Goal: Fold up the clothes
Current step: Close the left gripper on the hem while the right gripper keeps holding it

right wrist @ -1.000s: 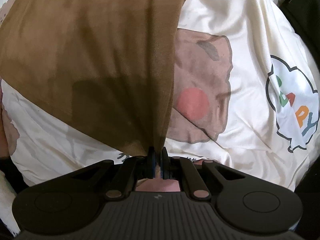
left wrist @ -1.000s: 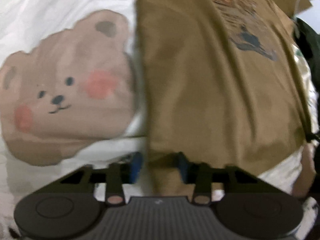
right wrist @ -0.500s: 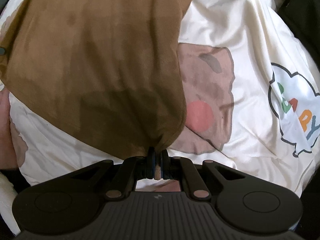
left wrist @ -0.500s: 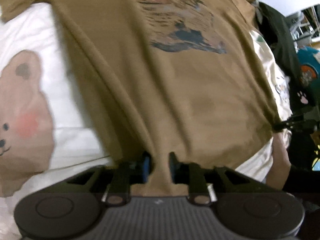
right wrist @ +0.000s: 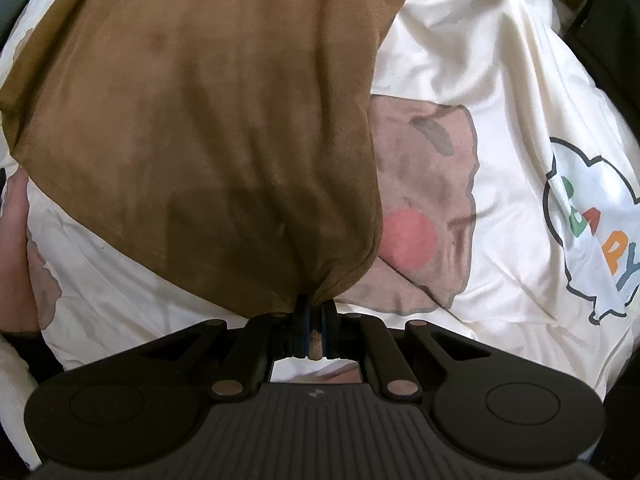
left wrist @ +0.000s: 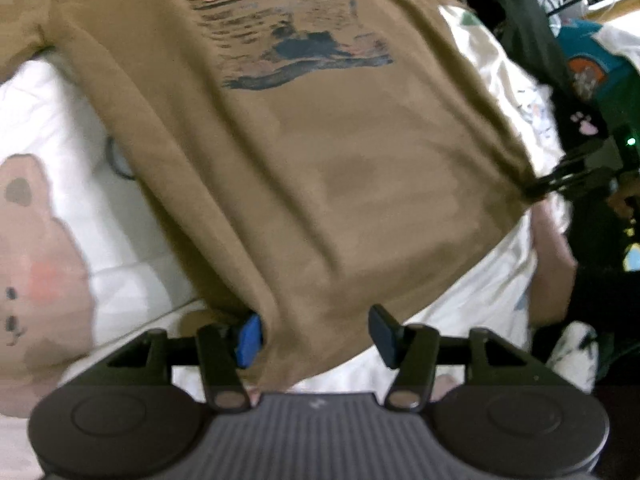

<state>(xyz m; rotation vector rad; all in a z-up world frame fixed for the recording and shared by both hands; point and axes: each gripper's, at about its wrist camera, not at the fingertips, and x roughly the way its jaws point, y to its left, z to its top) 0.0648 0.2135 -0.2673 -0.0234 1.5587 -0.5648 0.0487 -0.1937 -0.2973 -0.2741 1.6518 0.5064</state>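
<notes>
A brown T-shirt (left wrist: 320, 168) with a dark and orange print lies front up on a white bedsheet (left wrist: 48, 112). My left gripper (left wrist: 316, 338) sits at the shirt's near hem with its jaws opening. The hem lies loose between them, beside the blue pad (left wrist: 249, 340), and the other pad stands off the cloth. At the shirt's right corner the right gripper (left wrist: 540, 190) pinches the hem. In the right wrist view that gripper (right wrist: 314, 320) is shut on the bunched corner of the T-shirt (right wrist: 208, 140).
The bedsheet (right wrist: 480, 60) carries a bear print (left wrist: 36, 260) and a coloured cloud print (right wrist: 592, 232). Dark clothes and a teal item (left wrist: 588, 64) lie past the bed's right side. A person's hand (left wrist: 552, 264) rests by the right corner.
The left gripper slid along the hem, so the bear print moved left and the shirt's print came into view. Its jaws narrowed on the hem, then spread wide. The right gripper kept its grip.
</notes>
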